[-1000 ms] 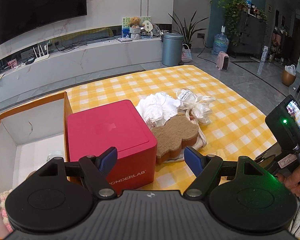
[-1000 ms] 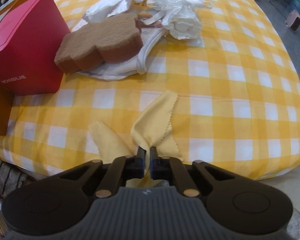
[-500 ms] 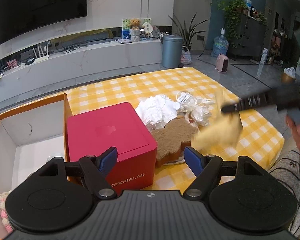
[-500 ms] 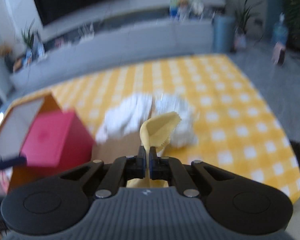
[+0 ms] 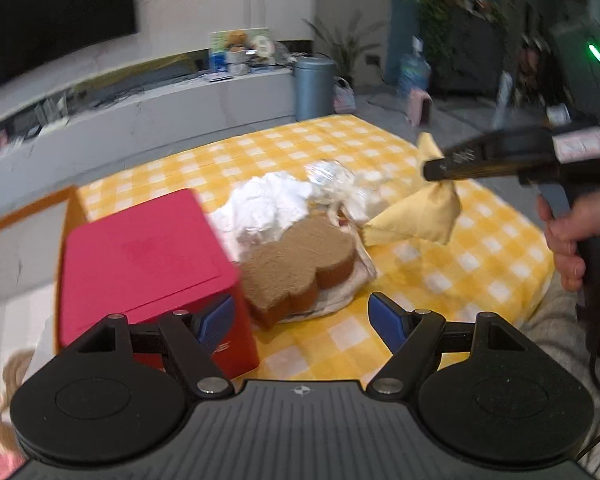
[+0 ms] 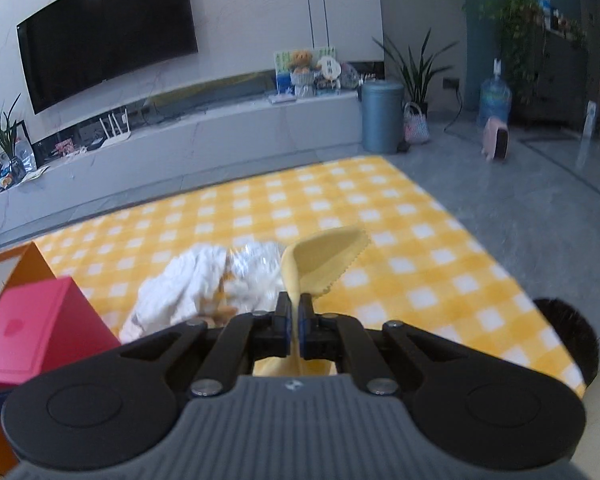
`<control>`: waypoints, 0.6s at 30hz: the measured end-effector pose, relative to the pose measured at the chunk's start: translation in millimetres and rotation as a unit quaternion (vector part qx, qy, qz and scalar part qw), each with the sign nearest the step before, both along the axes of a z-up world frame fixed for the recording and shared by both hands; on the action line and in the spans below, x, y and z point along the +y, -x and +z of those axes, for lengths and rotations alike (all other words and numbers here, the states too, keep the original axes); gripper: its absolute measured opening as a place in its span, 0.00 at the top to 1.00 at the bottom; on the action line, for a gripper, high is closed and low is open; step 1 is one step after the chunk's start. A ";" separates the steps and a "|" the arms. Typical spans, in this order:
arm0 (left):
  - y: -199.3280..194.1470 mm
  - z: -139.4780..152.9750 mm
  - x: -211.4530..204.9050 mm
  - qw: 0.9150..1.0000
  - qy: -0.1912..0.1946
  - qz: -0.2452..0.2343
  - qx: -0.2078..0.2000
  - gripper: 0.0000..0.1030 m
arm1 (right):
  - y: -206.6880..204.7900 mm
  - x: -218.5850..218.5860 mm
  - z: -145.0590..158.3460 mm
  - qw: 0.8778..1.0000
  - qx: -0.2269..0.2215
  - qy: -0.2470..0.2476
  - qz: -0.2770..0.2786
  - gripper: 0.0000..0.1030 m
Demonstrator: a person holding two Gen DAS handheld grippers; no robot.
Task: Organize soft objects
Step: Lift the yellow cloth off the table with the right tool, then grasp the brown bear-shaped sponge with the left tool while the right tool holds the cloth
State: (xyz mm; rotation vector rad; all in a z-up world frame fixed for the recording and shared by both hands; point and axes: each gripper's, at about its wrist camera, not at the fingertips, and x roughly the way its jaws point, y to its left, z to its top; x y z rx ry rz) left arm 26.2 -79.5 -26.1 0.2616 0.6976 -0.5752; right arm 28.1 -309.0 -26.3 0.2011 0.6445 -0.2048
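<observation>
My right gripper (image 6: 295, 307) is shut on a yellow cloth (image 6: 320, 254) and holds it in the air above the checked table; in the left wrist view the gripper (image 5: 430, 170) and the hanging cloth (image 5: 420, 218) are at the right. My left gripper (image 5: 302, 316) is open and empty, low over the table's near edge. Ahead of it lie a brown bear-shaped sponge (image 5: 300, 264), a white crumpled cloth (image 5: 268, 204) and a clear plastic-wrapped bundle (image 5: 336, 178). The same white pile (image 6: 204, 280) shows below the right gripper.
A red box (image 5: 140, 256) stands left of the sponge, also seen in the right wrist view (image 6: 32, 332). An orange-edged open box (image 5: 16, 236) sits at the far left, with a pink-and-tan soft thing (image 5: 4, 384) inside. The yellow checked tablecloth (image 5: 460, 264) covers the table.
My right gripper has lifted the yellow cloth off the table's near edge and carried it up and over the pile. My left gripper has stayed open and shifted slightly.
</observation>
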 end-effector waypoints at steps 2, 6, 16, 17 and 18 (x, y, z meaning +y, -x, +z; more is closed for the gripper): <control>1.9 -1.7 -12.5 0.999 -0.027 -0.022 -0.010 0.13 | -2.7 -5.7 -7.4 1.000 -0.001 -0.010 0.002 0.99; -0.4 -4.6 -40.4 0.994 -0.093 -0.056 -0.023 0.13 | 3.2 -17.3 -3.6 1.000 -0.008 -0.002 0.010 0.99; -40.1 -11.0 -89.4 0.963 -0.230 -0.142 0.010 0.13 | 13.7 -37.6 -2.8 0.999 -0.019 -0.039 0.005 0.99; -45.3 -12.8 -91.2 0.960 -0.237 -0.149 0.013 0.13 | 13.8 -37.1 -2.7 0.999 -0.019 -0.039 0.006 0.99; -51.0 -13.6 -92.4 0.958 -0.237 -0.159 0.018 0.13 | 13.7 -36.5 -3.0 0.999 -0.019 -0.037 0.007 0.99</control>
